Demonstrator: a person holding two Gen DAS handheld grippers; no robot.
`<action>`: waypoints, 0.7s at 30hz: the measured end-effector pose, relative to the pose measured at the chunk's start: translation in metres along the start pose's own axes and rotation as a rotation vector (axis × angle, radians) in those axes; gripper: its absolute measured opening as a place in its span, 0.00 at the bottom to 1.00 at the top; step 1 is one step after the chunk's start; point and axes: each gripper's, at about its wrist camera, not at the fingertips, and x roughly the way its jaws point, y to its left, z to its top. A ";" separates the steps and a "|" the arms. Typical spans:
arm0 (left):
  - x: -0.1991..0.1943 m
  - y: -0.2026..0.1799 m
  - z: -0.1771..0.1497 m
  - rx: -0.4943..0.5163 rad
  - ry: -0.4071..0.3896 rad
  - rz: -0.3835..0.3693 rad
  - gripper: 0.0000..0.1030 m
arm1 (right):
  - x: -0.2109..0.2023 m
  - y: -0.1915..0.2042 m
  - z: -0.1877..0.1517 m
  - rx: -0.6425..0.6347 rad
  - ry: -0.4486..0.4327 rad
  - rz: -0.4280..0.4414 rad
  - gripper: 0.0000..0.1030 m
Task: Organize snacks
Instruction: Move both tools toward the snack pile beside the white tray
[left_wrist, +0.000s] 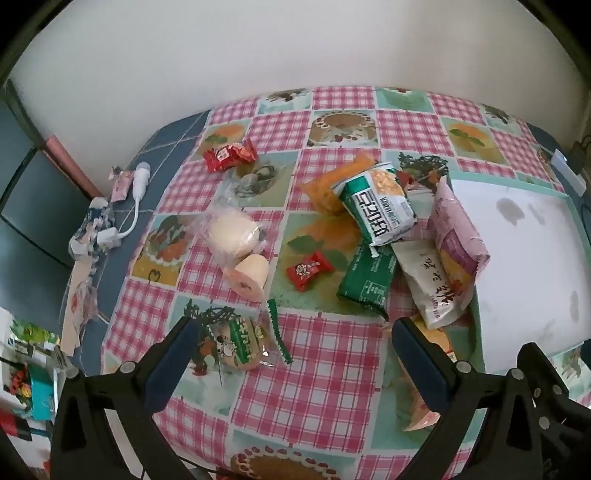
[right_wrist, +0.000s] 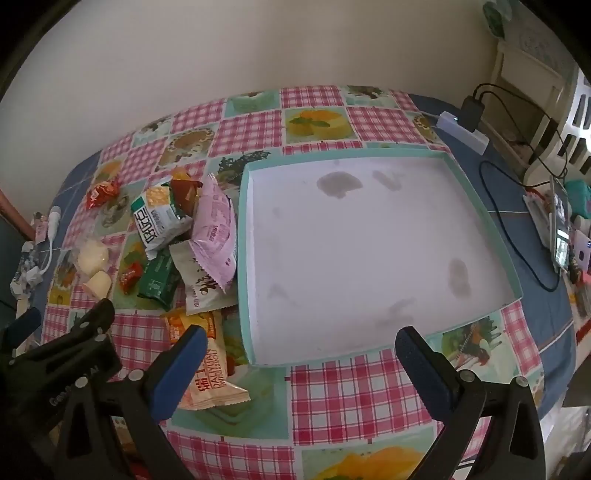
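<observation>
We list, left to right: snack packets (right_wrist: 173, 236) heaped on the table (right_wrist: 354, 391), touching the bare tray's (right_wrist: 242, 258) left rim. Our left hand-held gripper (left_wrist: 295, 332) and right hand-held gripper (right_wrist: 301, 339) gape wide, holding nothing.

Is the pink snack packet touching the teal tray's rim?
Touching. The right wrist view shows the pink packet leaning against the left wall of the tray, with no cloth visible between them.
</observation>
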 end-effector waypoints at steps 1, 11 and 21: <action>0.001 0.003 0.000 -0.014 0.004 0.001 1.00 | 0.000 0.000 0.000 0.000 0.001 -0.002 1.00; 0.005 0.016 0.001 -0.086 0.040 0.039 1.00 | 0.006 -0.009 0.001 0.031 0.022 -0.024 1.00; 0.013 0.026 0.001 -0.087 0.024 0.082 1.00 | 0.007 -0.017 0.002 0.051 0.028 -0.051 1.00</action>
